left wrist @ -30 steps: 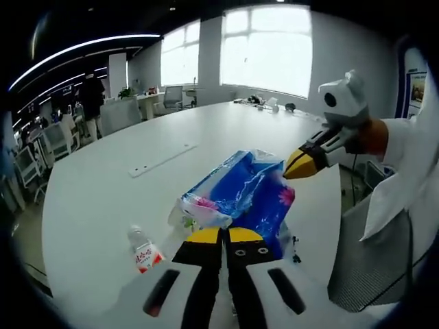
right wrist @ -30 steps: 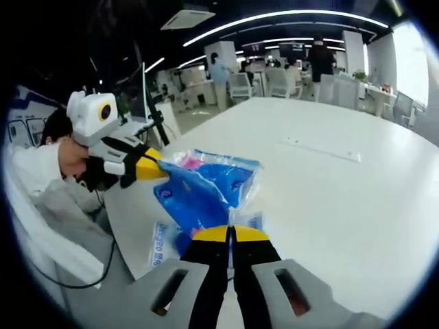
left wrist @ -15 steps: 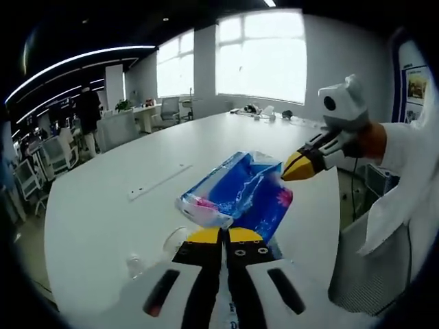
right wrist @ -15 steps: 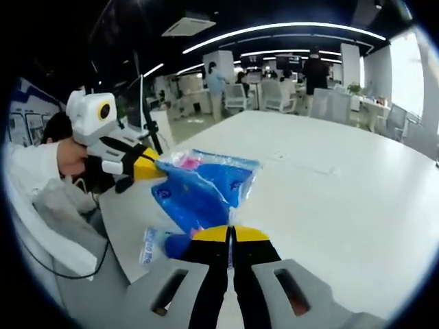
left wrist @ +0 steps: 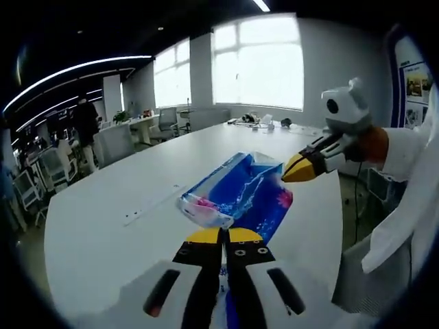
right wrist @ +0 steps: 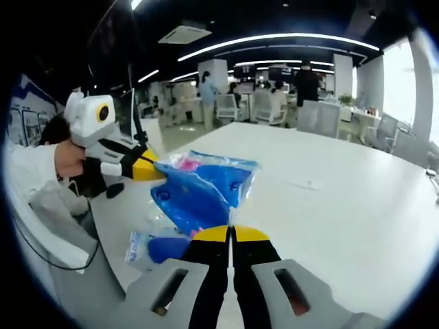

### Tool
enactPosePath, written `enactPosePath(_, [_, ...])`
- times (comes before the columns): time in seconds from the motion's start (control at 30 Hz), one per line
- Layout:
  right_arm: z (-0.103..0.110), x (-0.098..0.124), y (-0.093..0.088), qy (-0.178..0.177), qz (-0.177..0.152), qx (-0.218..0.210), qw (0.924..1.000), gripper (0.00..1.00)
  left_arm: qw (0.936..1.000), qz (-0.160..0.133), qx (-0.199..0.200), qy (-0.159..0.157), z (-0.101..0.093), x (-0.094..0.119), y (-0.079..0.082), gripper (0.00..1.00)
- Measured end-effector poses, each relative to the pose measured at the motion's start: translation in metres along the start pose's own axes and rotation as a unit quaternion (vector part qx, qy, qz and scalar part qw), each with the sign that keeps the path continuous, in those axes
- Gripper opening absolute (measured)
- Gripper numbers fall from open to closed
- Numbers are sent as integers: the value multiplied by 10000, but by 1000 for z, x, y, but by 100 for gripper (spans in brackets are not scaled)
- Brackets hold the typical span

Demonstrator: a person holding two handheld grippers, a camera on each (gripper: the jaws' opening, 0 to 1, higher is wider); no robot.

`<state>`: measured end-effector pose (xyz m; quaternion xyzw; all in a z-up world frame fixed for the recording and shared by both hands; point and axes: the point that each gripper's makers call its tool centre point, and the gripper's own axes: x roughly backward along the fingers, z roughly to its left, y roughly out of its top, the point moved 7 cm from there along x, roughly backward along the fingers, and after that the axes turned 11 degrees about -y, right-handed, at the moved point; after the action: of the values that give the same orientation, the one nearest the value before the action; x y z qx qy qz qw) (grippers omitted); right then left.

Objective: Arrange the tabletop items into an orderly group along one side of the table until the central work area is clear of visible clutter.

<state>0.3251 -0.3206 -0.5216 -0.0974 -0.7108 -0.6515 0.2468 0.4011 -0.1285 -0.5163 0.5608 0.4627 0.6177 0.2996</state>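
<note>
The long white table [left wrist: 103, 226] runs away beneath you toward the bright windows [left wrist: 257, 62] in the left gripper view, and toward the rows of desks and chairs [right wrist: 267, 106] in the right gripper view. Above the table, off its surface, you hold a blue plastic package [left wrist: 240, 195] printed with pink flowers, stretched between your two grippers; it hangs over the table's near edge, close to where you stand. Your left gripper [left wrist: 223, 236] has its yellow-tipped jaws pressed together on the package's near end, the crinkled clear plastic bunching just above them. Your right gripper [left wrist: 299, 166] comes in from the right side of the left gripper view, its yellow tips closed on the package's far corner, with your white sleeve [left wrist: 405, 178] behind it. In the right gripper view the same blue package [right wrist: 199, 188] rises from the closed tips of your right gripper [right wrist: 231, 234], and your left gripper [right wrist: 145, 168] pinches the package's upper left corner. Below the package, lying on the table near its edge, is a flat packet with blue print [right wrist: 140, 248] next to a rounded blue shape [right wrist: 164, 248]; I cannot tell what either is. A narrow strip [left wrist: 147, 205] lies on the table beyond the package, well apart from it.
</note>
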Motion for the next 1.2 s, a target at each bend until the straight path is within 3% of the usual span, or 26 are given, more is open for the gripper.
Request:
enactPosePath(0.23, [-23,4,7,-157,-71,27,9998,0,10000,-27,-73,-48,2,-23,20,0])
enactPosePath(0.43, [-43,1,8,-269,-91,-3,9996,0,9999,19,-139,-96,6,-41,26,0])
enactPosePath(0.9, [-95,-22,-4,-503,121,-111,9986,0,9994,166,-17,-288,24,-111,23,0])
enactPosePath(1.2, [-134,-48,-22,-638,318,-172,9973,0,9989,344,34,-327,36,-157,17,0])
